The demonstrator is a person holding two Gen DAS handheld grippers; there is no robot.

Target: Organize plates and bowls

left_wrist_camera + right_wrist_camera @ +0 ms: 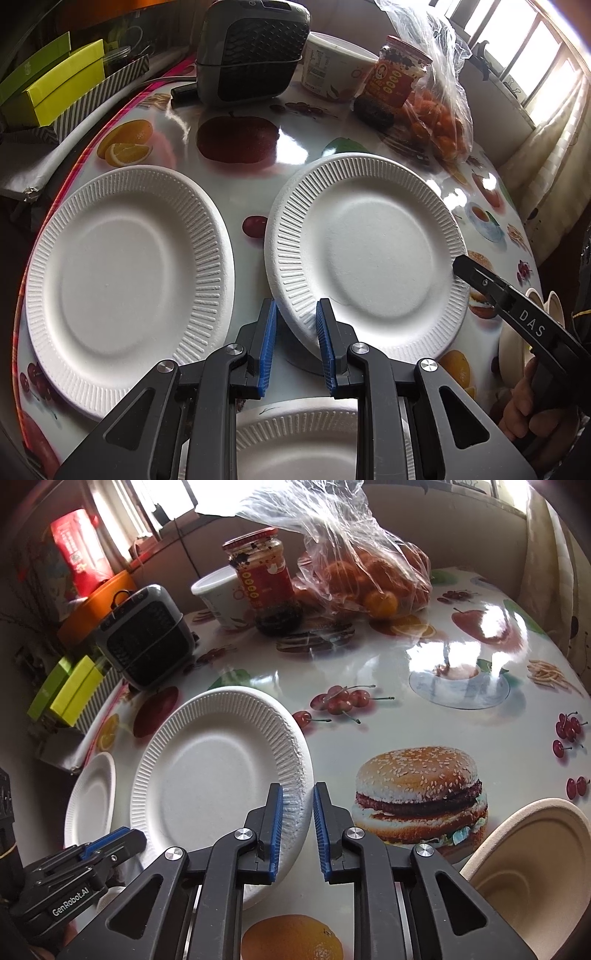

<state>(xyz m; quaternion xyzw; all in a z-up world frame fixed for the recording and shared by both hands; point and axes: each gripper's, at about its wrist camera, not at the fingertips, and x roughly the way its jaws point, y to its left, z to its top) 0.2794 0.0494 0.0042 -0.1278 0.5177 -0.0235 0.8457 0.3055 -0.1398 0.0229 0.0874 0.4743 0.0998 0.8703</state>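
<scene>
- Your table [236, 184] fills both views, a glossy fruit-and-burger print cloth [421, 794] over it, window glare bouncing off the surface.
- Against the far edge sits a grey grilled appliance [251, 51], looks like a small fan or heater; beside it a white tub [332, 66], a red-labelled jar [399, 74] and a clear plastic bag of oranges [369, 576]. Off the left edge lie lime-green boxes [55, 85].
- Left plate [129, 288]: white paper, ribbed rim, lying flat on the cloth, apart from its neighbour.
- Middle plate [369, 254]: same kind, tilted, its near-left edge raised off the cloth with shadow under it.
- A third paper plate [303, 443] peeks out right under your left tool.
- A beige bowl [535, 878] sits at the right edge of the right-wrist view, tipped on its side, mouth facing you.
- Your left gripper [295, 343]: blue pads apart, straddling the middle plate's near rim, not visibly pinching it.
- Your right gripper [297, 830]: jaws narrowly parted either side of that same plate's right rim; whether the pads actually press the rim, I cannot tell.
</scene>
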